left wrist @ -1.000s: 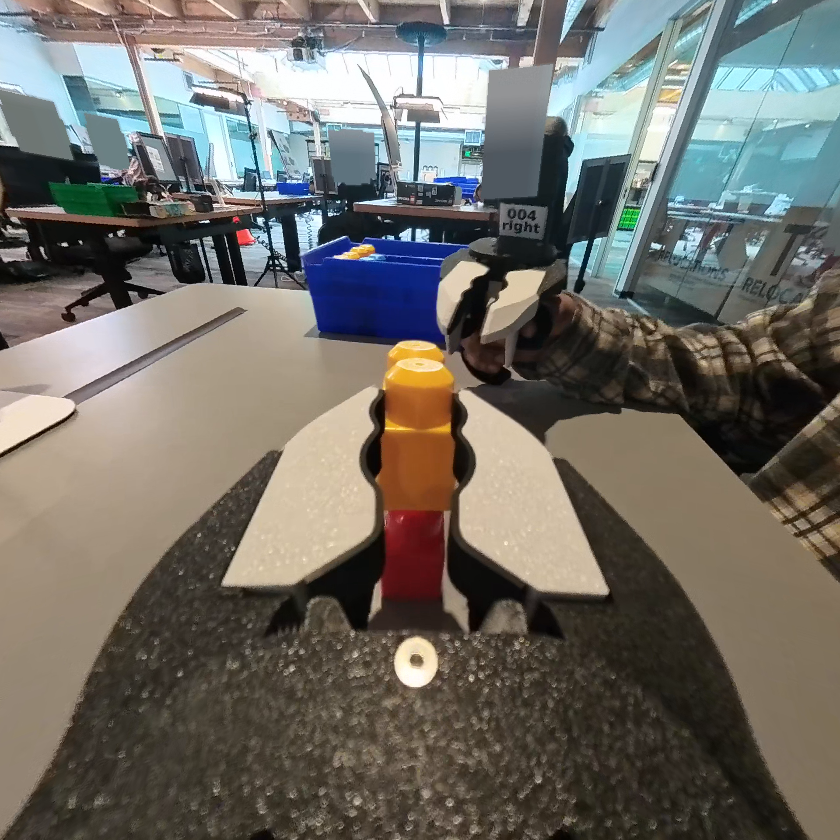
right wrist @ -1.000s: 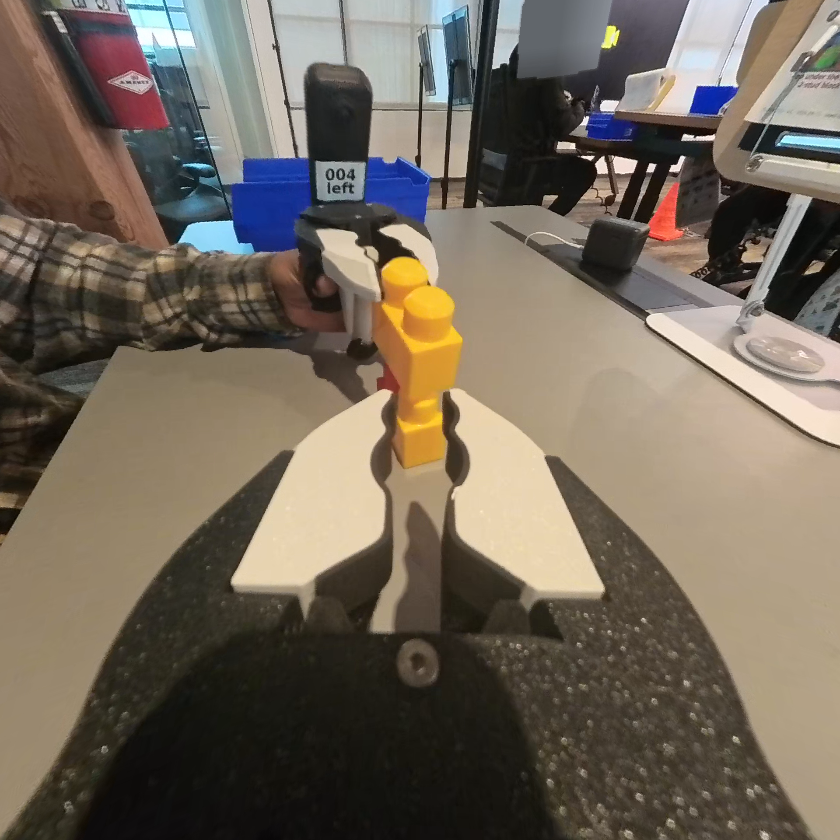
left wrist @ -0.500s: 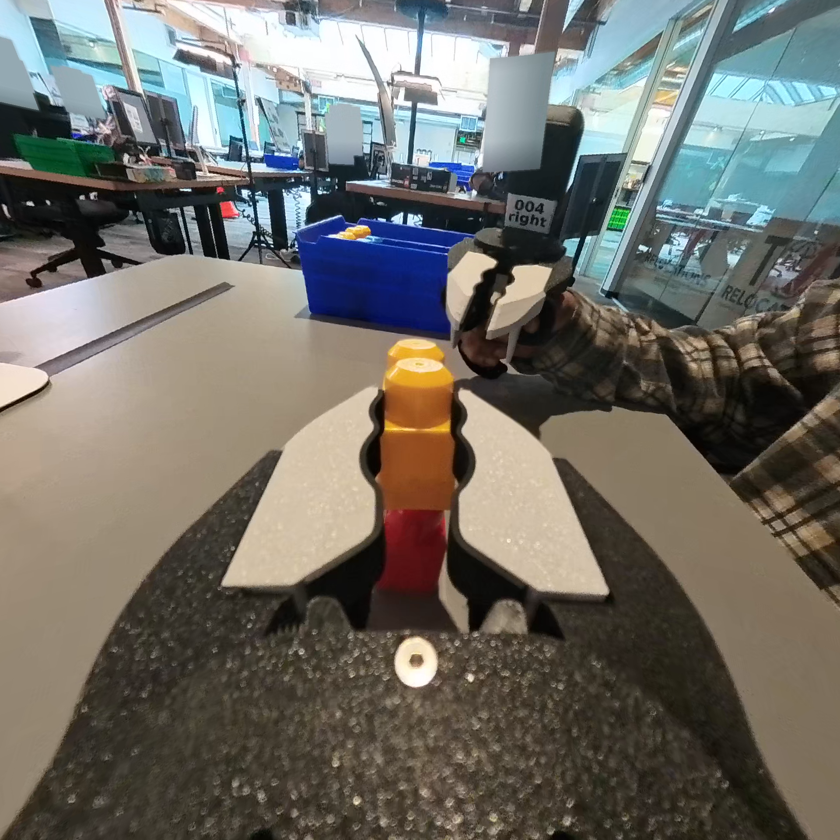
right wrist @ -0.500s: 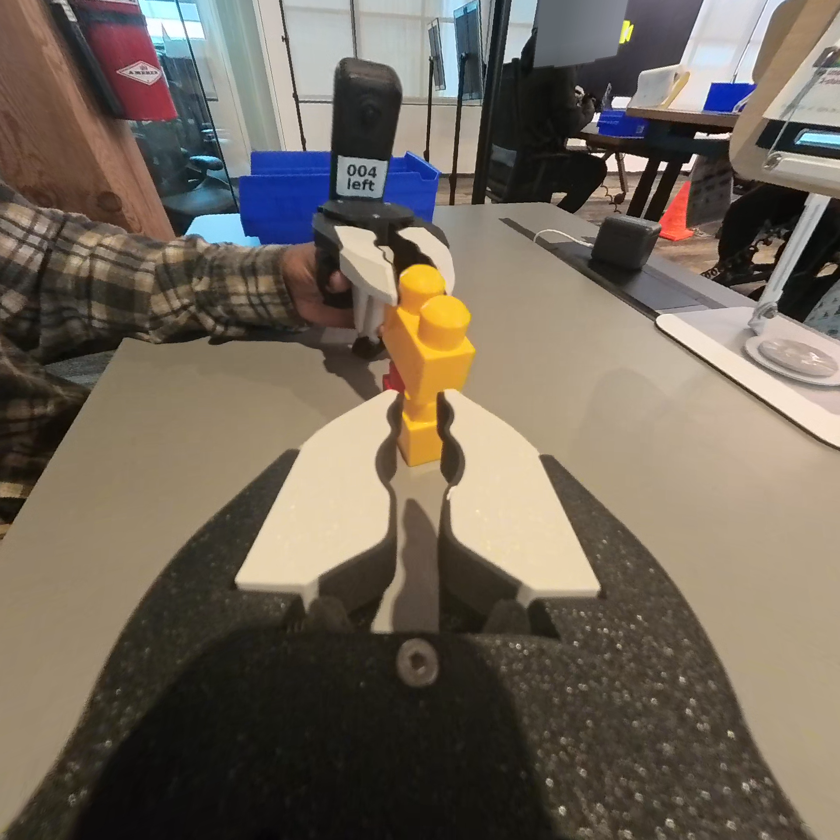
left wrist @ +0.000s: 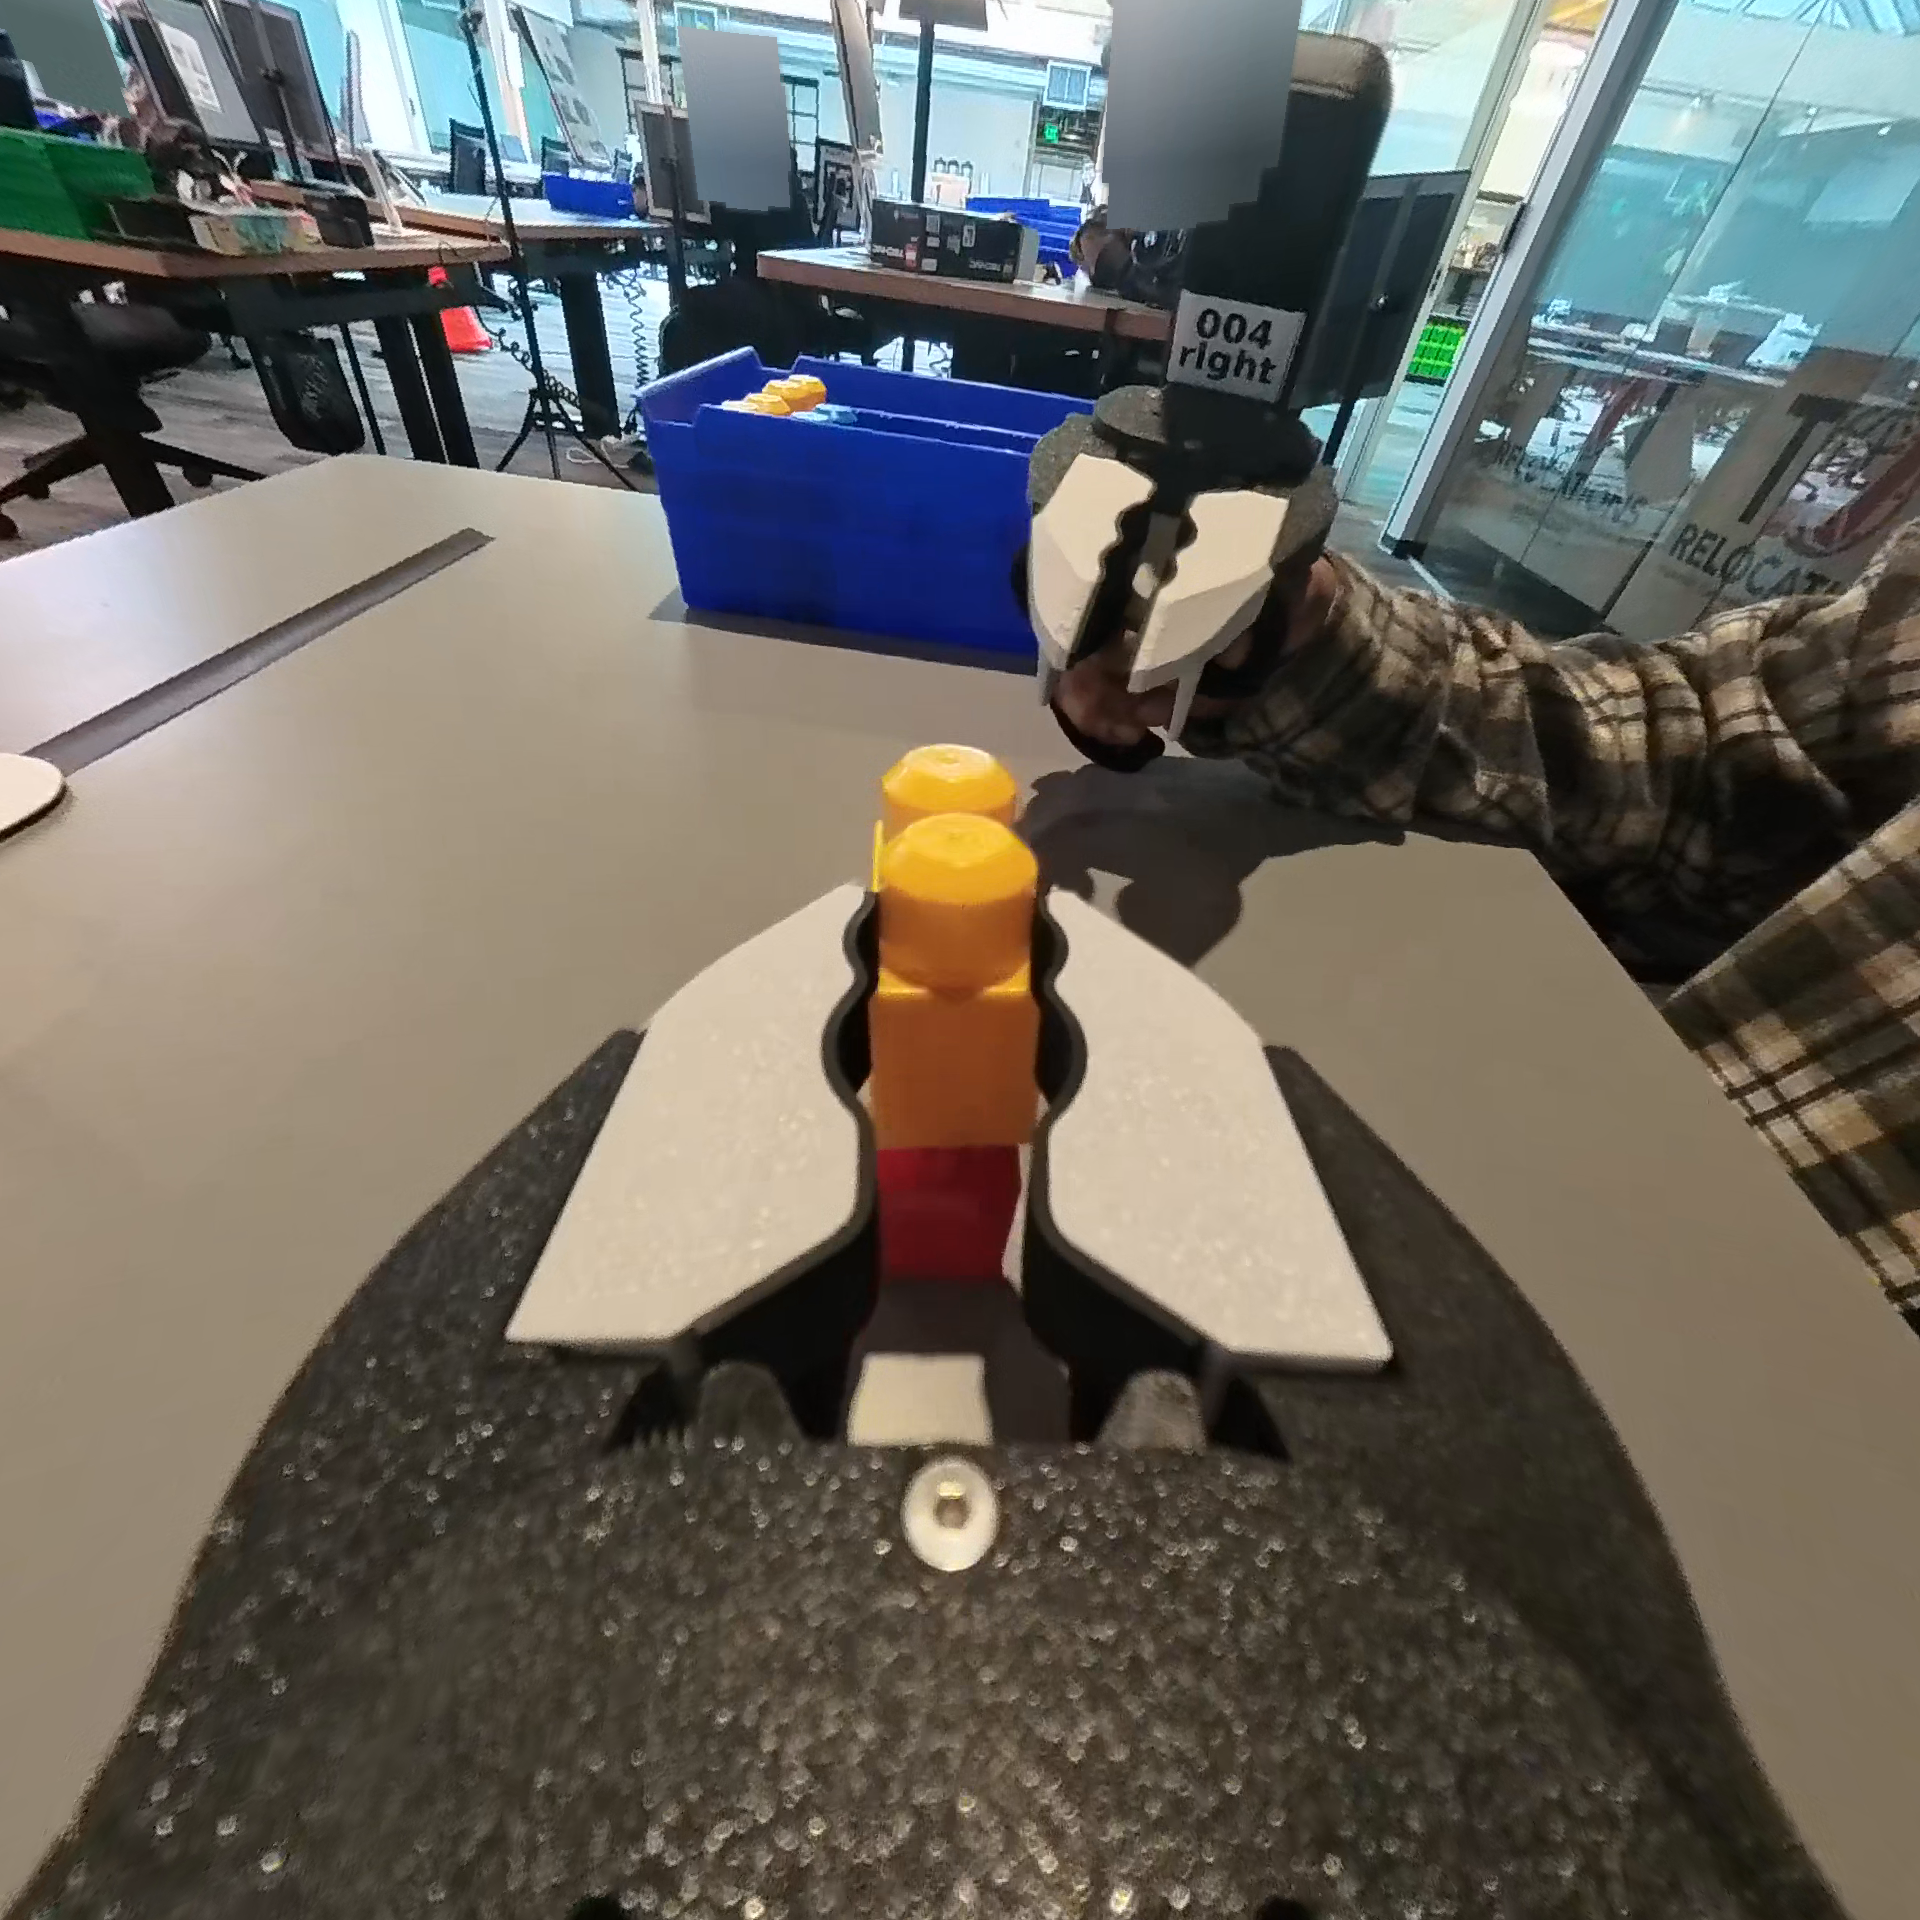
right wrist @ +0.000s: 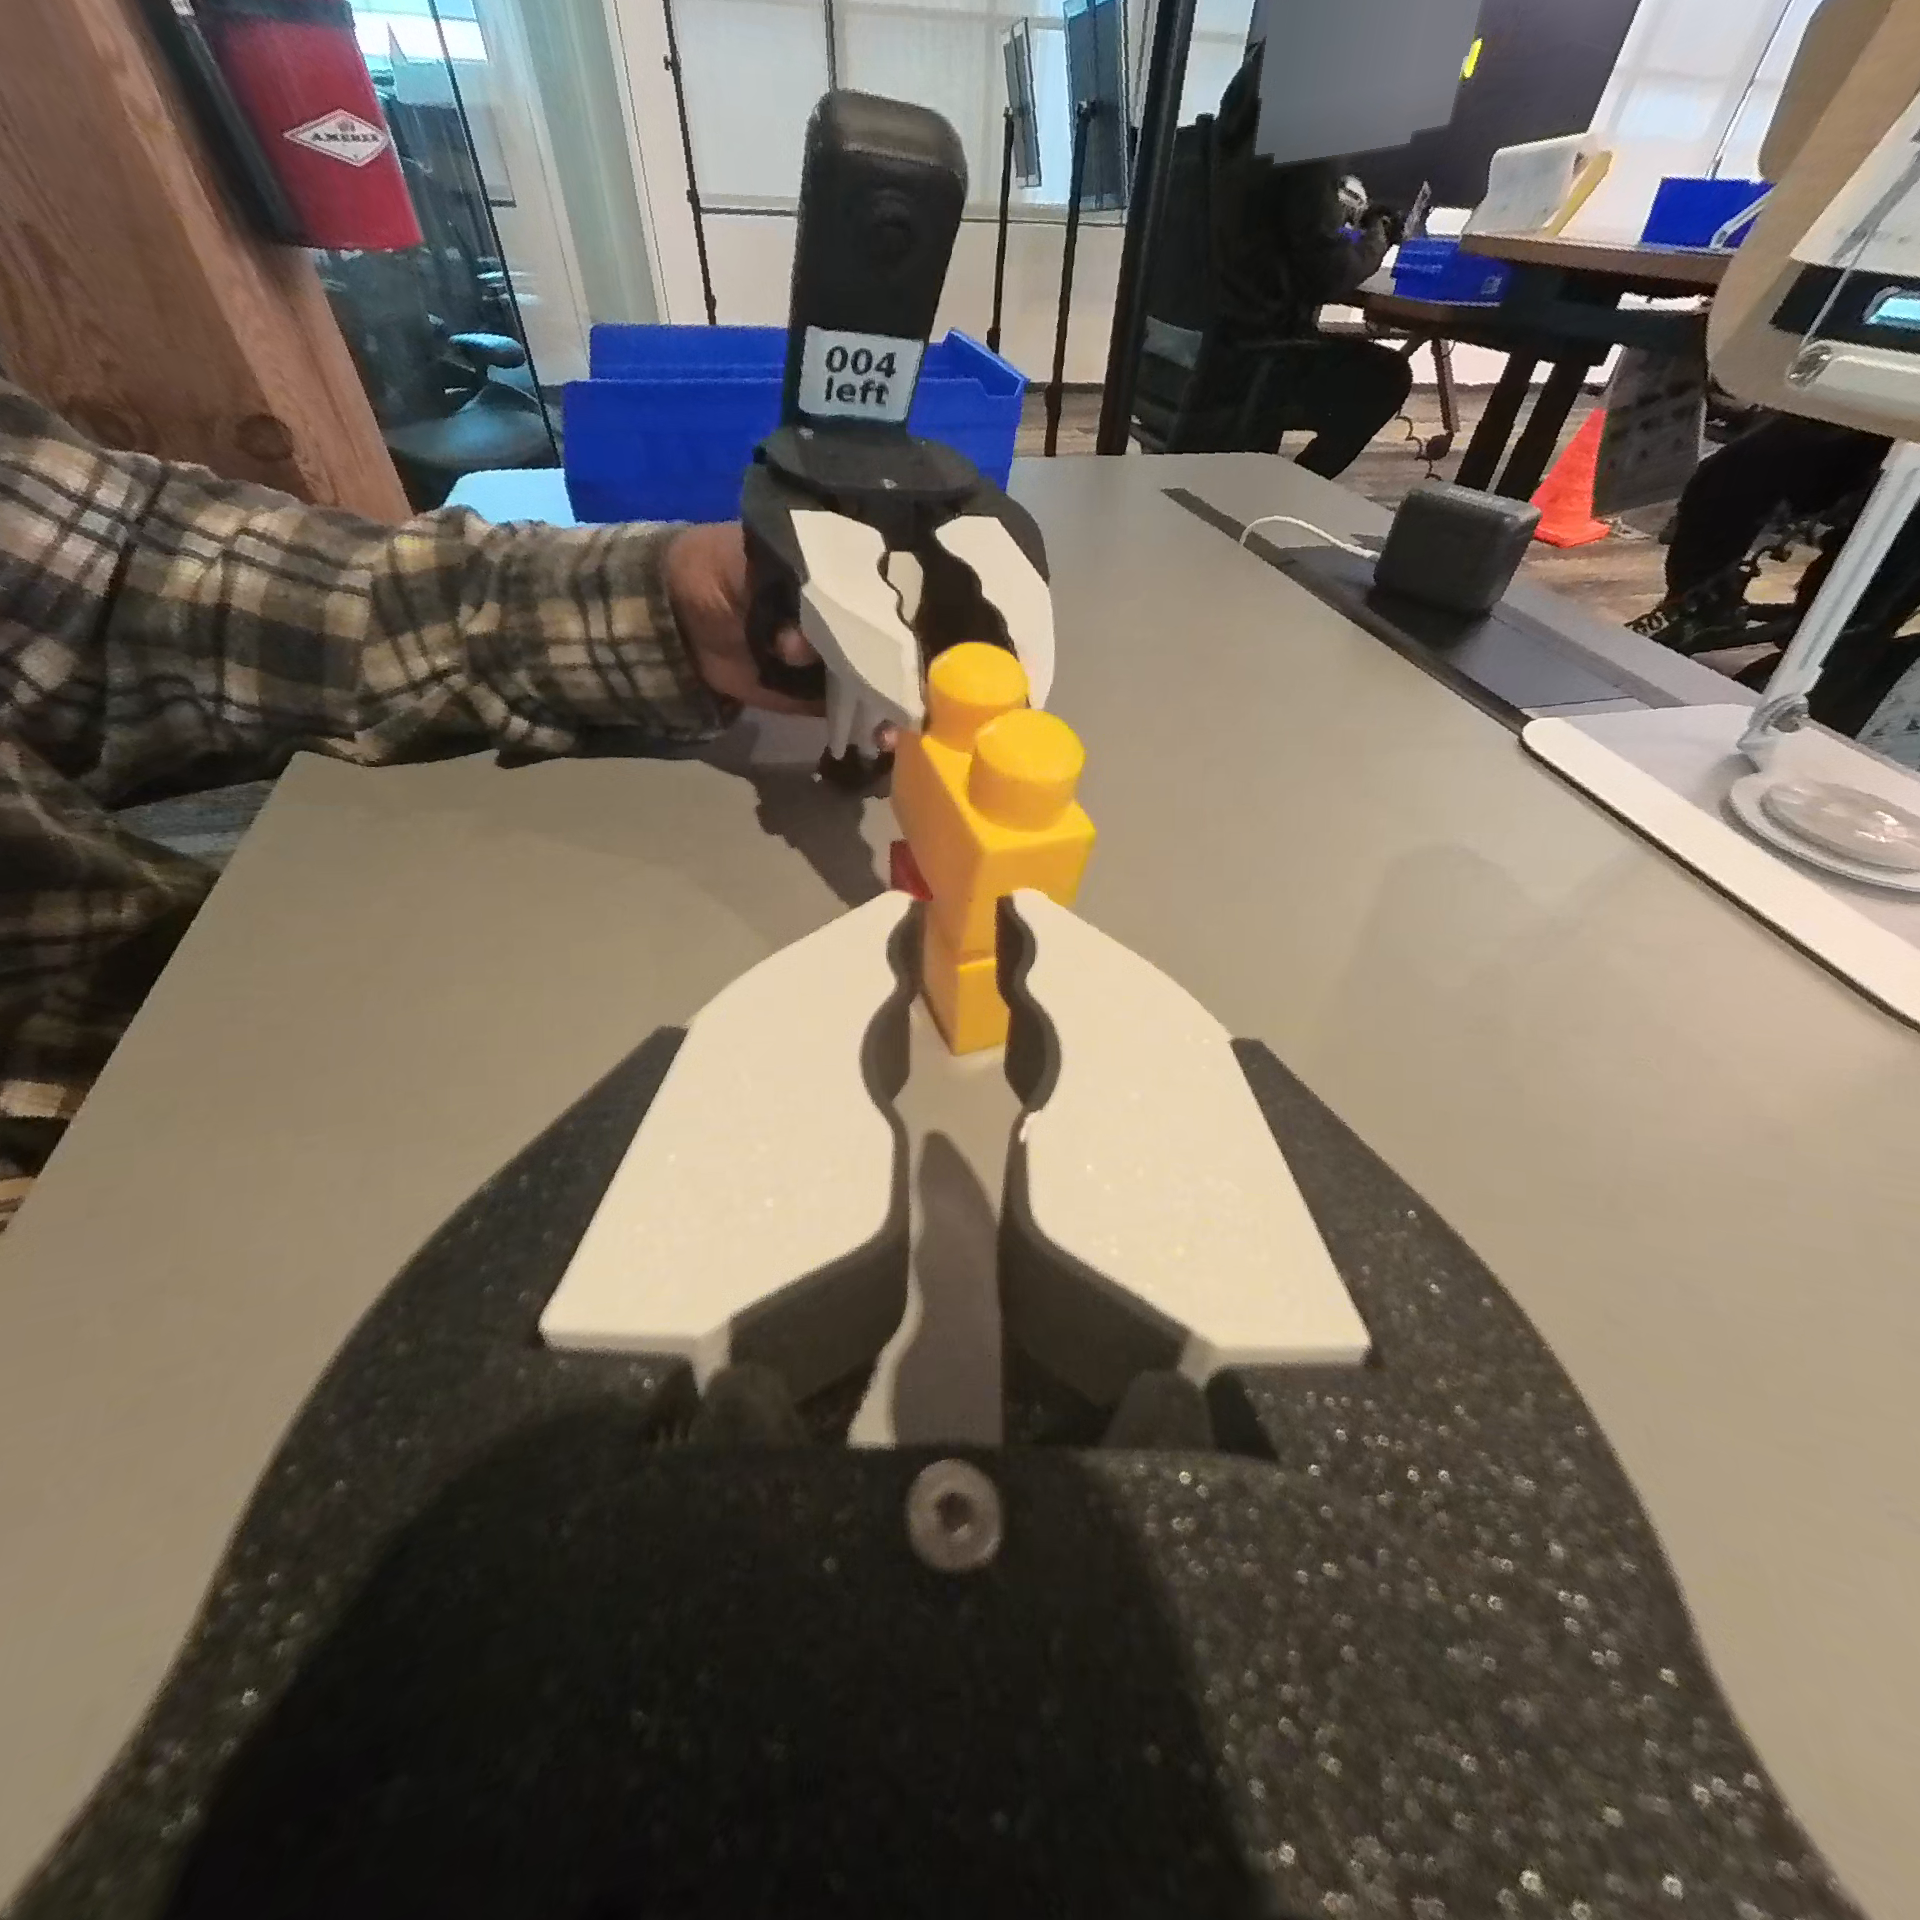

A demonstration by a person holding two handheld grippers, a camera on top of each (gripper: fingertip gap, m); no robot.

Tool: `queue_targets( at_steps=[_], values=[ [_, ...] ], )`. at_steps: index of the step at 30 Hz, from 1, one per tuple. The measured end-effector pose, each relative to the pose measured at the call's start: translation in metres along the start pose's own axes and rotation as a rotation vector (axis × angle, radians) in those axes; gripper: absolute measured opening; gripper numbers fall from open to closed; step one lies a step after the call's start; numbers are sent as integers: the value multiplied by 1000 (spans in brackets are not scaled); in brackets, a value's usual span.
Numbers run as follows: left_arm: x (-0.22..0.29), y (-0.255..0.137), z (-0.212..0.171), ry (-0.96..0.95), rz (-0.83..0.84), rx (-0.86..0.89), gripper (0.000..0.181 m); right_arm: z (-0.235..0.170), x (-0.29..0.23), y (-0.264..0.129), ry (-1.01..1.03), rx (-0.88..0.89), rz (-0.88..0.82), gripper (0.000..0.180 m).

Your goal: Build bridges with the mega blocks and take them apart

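The left gripper point(left wrist: 954, 966) has its jaws clamped on the yellow top block point(left wrist: 951, 1023), whose long axis runs away toward the right gripper point(right wrist: 954, 951). That one pinches the small yellow leg block point(right wrist: 966, 1003). A red block point(left wrist: 943, 1210) supports the near end on the grey table point(left wrist: 416, 831).

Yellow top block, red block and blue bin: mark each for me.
Yellow top block point(left wrist: 951, 1060), left wrist view, its near face.
Red block point(left wrist: 943, 1210), left wrist view, its near face.
Blue bin point(left wrist: 852, 540), left wrist view, its front wall.
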State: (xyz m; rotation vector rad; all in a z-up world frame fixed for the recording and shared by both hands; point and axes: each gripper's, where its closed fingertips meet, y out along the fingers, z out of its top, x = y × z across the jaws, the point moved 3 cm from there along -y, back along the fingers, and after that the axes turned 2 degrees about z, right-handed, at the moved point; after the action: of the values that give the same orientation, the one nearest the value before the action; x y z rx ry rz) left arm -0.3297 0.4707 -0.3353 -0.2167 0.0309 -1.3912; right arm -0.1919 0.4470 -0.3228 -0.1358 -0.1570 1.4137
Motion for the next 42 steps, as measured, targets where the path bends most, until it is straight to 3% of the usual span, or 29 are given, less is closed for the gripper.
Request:
queue_targets(
  at_steps=[14,18,29,38,42],
  values=[
    [-2,-1,-3,15,12,-70,28,-5,-6,7,-1,-24,39,19],
    [-5,1,-7,-6,26,-91,41,-8,-7,12,-3,-40,42,39],
    [-5,-10,4,3,25,-32,47,-9,8,23,48,-61,38,87],
    [-13,-41,11,-21,67,35,51,2,32,56,70,-111,216,97],
    [-18,-53,10,-36,87,45,50,-4,30,67,42,-161,248,91]
  ],
)
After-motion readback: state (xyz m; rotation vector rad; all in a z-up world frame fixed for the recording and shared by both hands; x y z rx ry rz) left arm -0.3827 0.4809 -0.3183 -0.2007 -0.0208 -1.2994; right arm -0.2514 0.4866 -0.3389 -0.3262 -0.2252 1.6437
